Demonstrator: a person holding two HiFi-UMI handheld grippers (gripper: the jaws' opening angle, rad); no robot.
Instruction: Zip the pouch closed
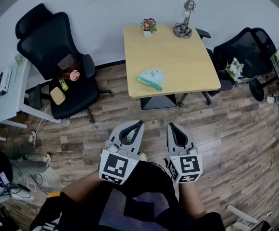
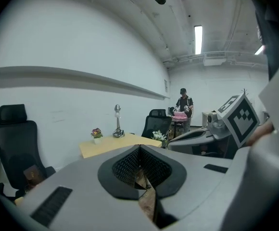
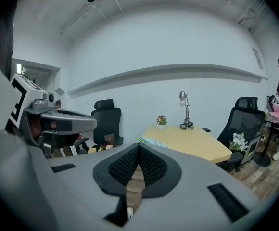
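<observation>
Now I hold the left gripper (image 1: 138, 123) and right gripper (image 1: 172, 126), jaws together on nothing, well short of the pouch (image 1: 150, 78) on the far table (image 1: 178, 57).

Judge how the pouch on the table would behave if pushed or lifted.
The pouch lies flat and thin, so it is probably floppy and light. On the smooth table it would likely slide unless pinned.
</observation>
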